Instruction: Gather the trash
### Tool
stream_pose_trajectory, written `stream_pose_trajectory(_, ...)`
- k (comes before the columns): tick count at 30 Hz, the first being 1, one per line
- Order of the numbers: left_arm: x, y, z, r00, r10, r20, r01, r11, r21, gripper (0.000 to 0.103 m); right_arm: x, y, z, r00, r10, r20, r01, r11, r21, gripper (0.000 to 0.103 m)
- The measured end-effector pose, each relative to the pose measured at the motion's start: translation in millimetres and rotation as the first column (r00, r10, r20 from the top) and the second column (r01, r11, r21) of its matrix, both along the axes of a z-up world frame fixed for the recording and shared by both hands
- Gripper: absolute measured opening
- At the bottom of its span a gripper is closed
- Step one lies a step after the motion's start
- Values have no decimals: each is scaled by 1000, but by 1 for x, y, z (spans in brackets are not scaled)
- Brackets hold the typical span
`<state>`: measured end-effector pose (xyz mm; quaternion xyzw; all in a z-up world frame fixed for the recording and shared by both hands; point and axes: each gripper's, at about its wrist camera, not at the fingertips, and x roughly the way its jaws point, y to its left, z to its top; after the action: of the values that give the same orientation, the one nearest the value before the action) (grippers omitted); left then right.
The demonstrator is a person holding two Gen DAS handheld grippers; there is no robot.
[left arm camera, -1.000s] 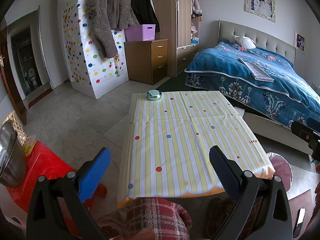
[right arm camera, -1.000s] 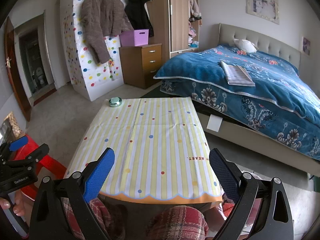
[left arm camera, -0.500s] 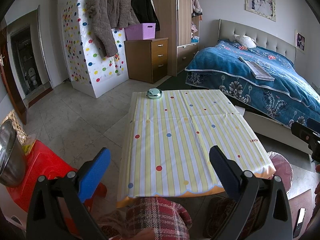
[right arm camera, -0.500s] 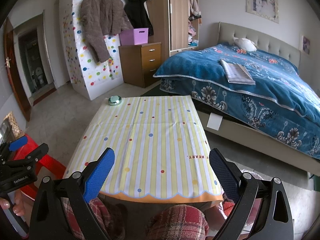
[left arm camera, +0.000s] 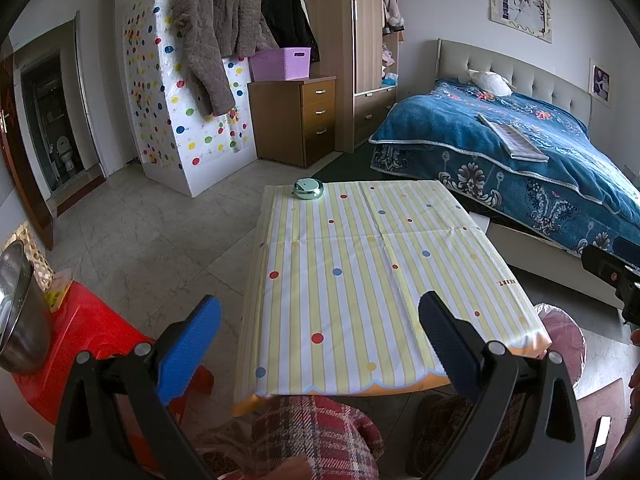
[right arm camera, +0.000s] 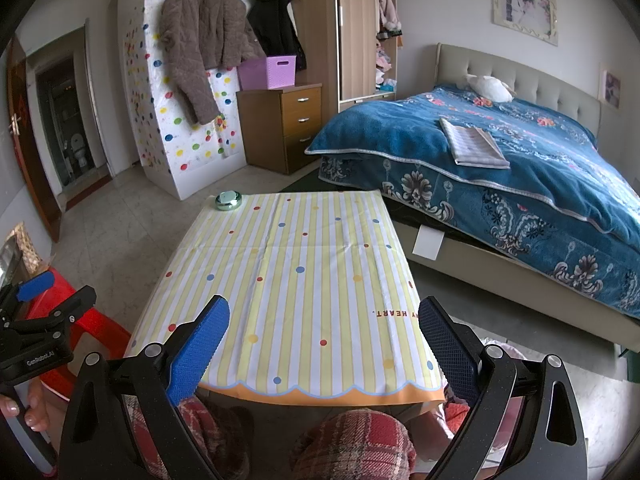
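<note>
Pink-lined trash bin point(left arm camera: 564, 336) sits at lower right beside the striped dotted tablecloth point(left arm camera: 360, 280); left gripper point(left arm camera: 320, 344) and right gripper point(right arm camera: 324, 344) both spread, empty.

Tablecloth point(right arm camera: 304, 280), right edge: red-brown print, upside down in right wrist view, reads "Y HEART," — start cut off. Left gripper point(right arm camera: 36, 340) body: white lettering "GenRobot.AI". Nothing else legible
</note>
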<state>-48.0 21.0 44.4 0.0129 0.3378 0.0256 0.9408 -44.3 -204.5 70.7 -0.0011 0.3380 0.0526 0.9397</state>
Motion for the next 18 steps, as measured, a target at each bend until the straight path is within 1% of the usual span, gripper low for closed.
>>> stream_pose_trajectory(8, 0, 1, -1, 1000, -4, 0, 4, 1000, -2, 96, 0, 1, 1, 1000, 1, 0, -1, 1000, 0, 94)
stream_pose_trajectory(12, 0, -1, -3, 1000, -28, 11, 28, 1000, -4, 96, 1, 1, 1, 1000, -1, 0, 1, 1000, 2, 94)
stream_pose_trajectory(15, 3, -4, -6, 999, -39, 2, 39, 999, -9, 96, -1, -2, 1, 1000, -12, 21, 11, 1000, 7, 94)
stream_pose_trajectory(17, 6, -6, -8, 999, -41, -13, 40, 999, -16, 96, -5, -14, -4, 998, -41, 57, 41, 999, 1, 94)
stream_pose_trajectory(18, 8, -9, -11, 999, -44, -21, 44, 999, -15, 96, -7, -19, -7, 997, -49, 57, 49, 999, -2, 94)
